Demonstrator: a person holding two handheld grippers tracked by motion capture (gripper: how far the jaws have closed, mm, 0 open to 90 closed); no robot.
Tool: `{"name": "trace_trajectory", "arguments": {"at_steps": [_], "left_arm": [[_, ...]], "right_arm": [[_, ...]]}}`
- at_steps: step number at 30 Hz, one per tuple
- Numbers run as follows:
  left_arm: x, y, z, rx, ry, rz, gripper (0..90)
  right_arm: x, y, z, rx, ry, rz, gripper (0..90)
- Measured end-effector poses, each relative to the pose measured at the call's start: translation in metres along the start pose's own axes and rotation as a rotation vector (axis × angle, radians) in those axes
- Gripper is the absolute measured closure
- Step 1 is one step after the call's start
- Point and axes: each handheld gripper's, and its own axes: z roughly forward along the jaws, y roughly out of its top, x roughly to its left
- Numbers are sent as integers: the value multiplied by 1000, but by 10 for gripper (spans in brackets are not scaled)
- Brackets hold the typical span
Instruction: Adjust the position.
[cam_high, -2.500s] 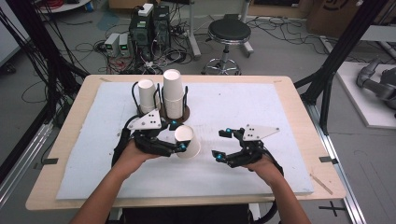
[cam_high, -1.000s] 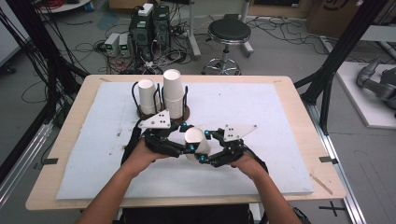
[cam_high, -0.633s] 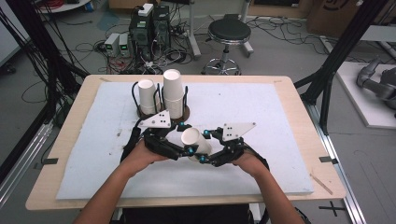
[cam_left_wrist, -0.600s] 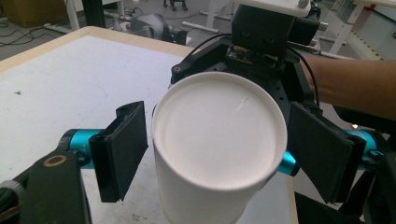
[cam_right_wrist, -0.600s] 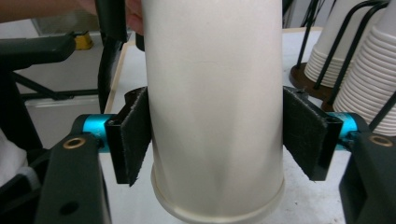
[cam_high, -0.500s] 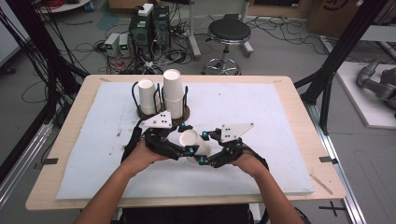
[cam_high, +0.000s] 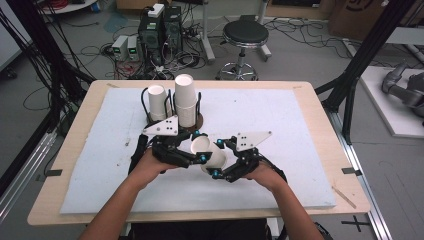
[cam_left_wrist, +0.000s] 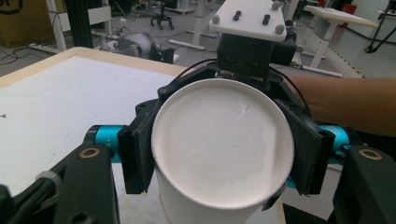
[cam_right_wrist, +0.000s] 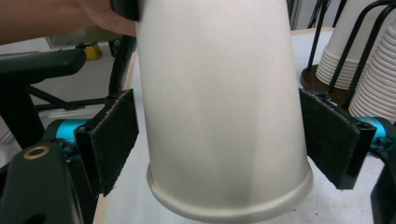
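Passing the cup (cam_high: 207, 152) between grippers is the step in hand. It is gripped by the left gripper (cam_high: 197, 159), while the right gripper (cam_right_wrist: 219, 140), whose jaws have just been opening, is spread beside it untouched; withdrawing the right one seems called for.

Wooden table (cam_high: 320, 107); white mat (cam_high: 270, 115) on it; cup rack (cam_high: 172, 117) atop mat.

high view fixed above the person's side, looking forward and down on the table (cam_high: 300, 110), left gripper view close-up on paper cup (cam_left_wrist: 223, 154) base at 12 o'clock, right gripper view close-up on its wall, both share the cup
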Motion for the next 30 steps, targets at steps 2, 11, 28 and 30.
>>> {"name": "trace_trajectory", "arguments": {"at_steps": [2,11,28,30], "left_arm": [[0,0,0,2,0,-4,355],[-2,-1,3,33,31,-13,256],[1,-4,-5,-15,-15,-3,359],[2,-5,-5,-17,-18,-12,359]], "right_arm": [[-1,0,-2,1,6,-9,258],[-3,0,-6,22,-5,-44,286],[-2,-7,0,25,-14,29,164],[-2,-6,-2,20,10,0,229]]}}
